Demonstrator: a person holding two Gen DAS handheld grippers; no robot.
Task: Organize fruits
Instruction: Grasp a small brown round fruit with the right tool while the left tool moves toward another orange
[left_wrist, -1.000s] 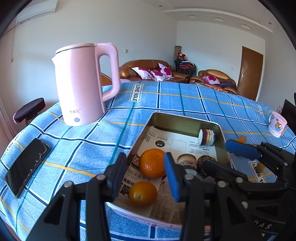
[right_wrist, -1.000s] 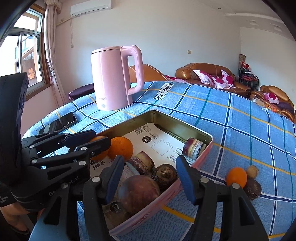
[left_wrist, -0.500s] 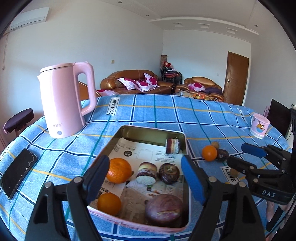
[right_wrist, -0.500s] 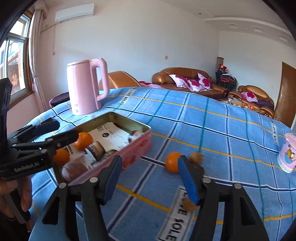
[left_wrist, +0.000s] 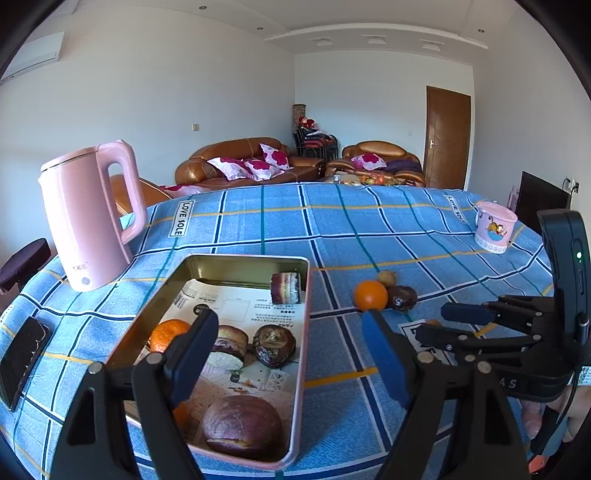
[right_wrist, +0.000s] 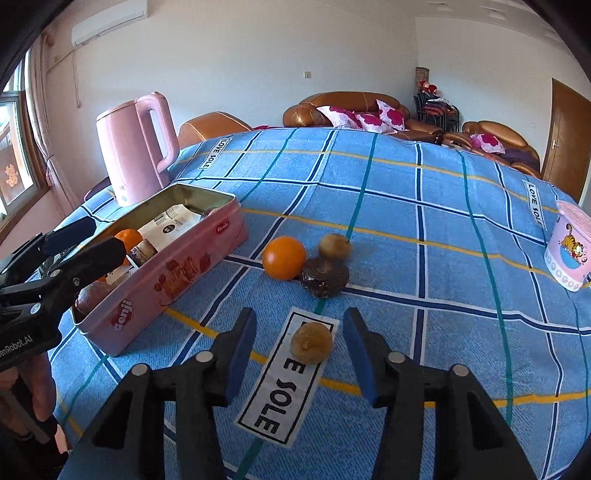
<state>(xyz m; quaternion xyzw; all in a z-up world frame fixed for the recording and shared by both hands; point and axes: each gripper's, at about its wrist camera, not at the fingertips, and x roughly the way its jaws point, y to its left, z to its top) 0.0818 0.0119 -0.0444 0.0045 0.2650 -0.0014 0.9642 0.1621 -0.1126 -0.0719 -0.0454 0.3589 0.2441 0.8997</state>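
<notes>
A pink tin box lined with paper holds oranges, dark round fruits and cut pieces. On the blue cloth to its right lie an orange, a dark fruit and a small brown fruit. Another small brown fruit lies nearer. My right gripper is open, its fingers on either side of this fruit, just short of it. My left gripper is open and empty above the tin's near right edge.
A pink kettle stands at the back left of the table. A black phone lies at the left edge. A pink cup stands at the far right. The table drops off beyond the cloth.
My right gripper has left the tin, swung right and come down to the small brown fruit. My left gripper has opened wide, pulled back and shifted right from over the oranges.
</notes>
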